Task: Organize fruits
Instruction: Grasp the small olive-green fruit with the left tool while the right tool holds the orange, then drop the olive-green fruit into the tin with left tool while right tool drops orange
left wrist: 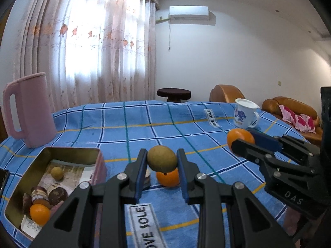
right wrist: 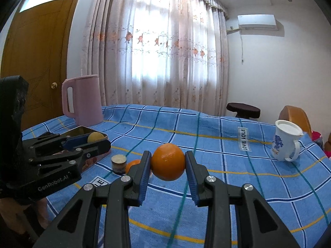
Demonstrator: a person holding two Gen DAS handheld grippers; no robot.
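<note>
My left gripper (left wrist: 162,155) is shut on a green-brown oval fruit (left wrist: 163,161), held above the blue checked tablecloth (left wrist: 144,124). Right under it an orange (left wrist: 168,178) lies on the cloth beside a small jar (right wrist: 118,163). My right gripper (right wrist: 168,159) is shut on a second orange (right wrist: 168,165), also lifted off the cloth. In the left wrist view that gripper (left wrist: 242,140) and its orange (left wrist: 238,134) show at the right. At the left an open metal tin (left wrist: 62,150) holds a small yellow fruit (left wrist: 57,173), an orange (left wrist: 39,214) and brown wrapped pieces.
A pink jug (left wrist: 29,109) stands behind the tin at the far left. A white mug with a blue print (right wrist: 286,142) stands at the far right of the cloth. Brown armchairs (left wrist: 289,105) and a dark stool (left wrist: 173,94) are beyond the table.
</note>
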